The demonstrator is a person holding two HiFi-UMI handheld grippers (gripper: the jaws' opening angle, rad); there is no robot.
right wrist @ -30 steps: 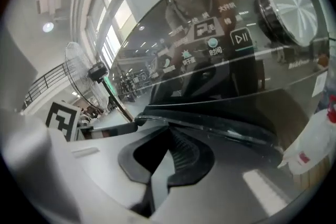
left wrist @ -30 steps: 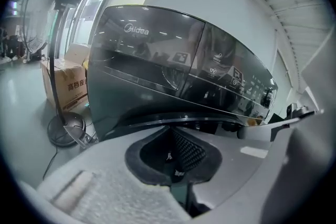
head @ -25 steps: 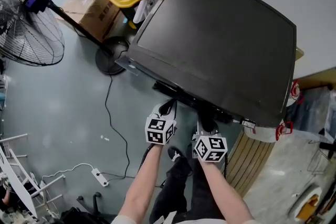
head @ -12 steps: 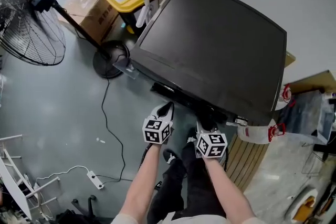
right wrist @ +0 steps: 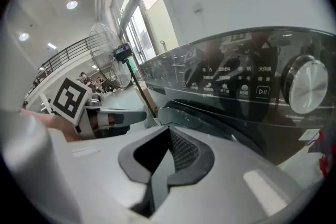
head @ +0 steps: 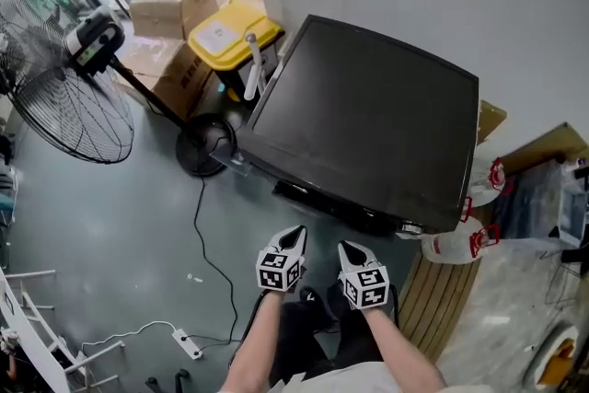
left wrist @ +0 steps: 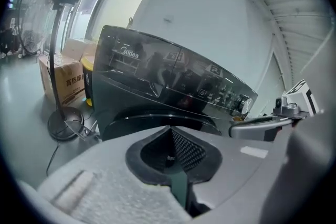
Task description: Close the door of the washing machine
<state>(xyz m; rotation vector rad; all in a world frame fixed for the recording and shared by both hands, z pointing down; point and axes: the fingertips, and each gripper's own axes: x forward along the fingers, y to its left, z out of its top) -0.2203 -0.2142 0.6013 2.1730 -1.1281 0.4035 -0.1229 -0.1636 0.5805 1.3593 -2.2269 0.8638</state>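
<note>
A glossy black front-loading washing machine stands against a white wall on a smooth grey floor. Its curved, dark round door sits below the control panel with its round silver dial. Just short of it, the left gripper and right gripper hang side by side, their mesh-textured fingers pressed together on nothing.

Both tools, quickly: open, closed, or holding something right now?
Left tool: closed, holding nothing.
Right tool: closed, holding nothing.
</note>
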